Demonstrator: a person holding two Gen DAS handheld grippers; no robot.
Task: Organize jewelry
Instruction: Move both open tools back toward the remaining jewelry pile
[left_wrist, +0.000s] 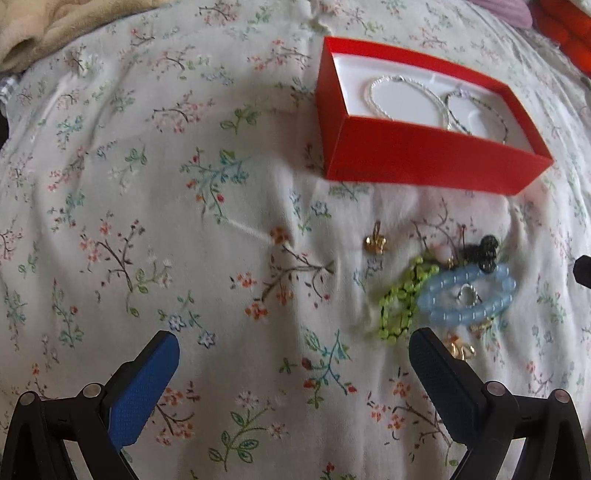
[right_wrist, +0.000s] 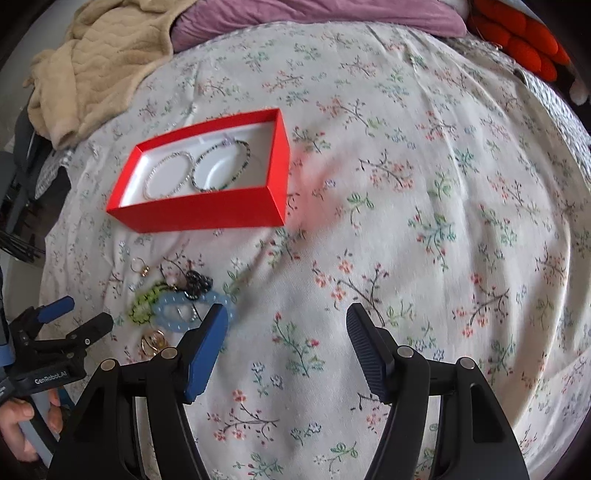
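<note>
Jewelry (left_wrist: 454, 291) lies beside both open, empty hand-held grippers.

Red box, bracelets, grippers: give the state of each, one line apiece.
Red box: open, no lid on it.
Silver bracelets: lying flat in the box.
Blue bracelet: loose on the sheet, not boxed.
Green bracelet: loose on the sheet.
Left gripper: open, empty.
Right gripper: open, empty.

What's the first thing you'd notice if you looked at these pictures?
The bright red box on the flowery bedsheet jumps out first, with two bracelets lying on its white inside. Next, just in front of it, a small jumble of jewelry: a pale blue bead bracelet beside a lime green one. Both grippers hang open above the sheet, holding nothing.
</note>
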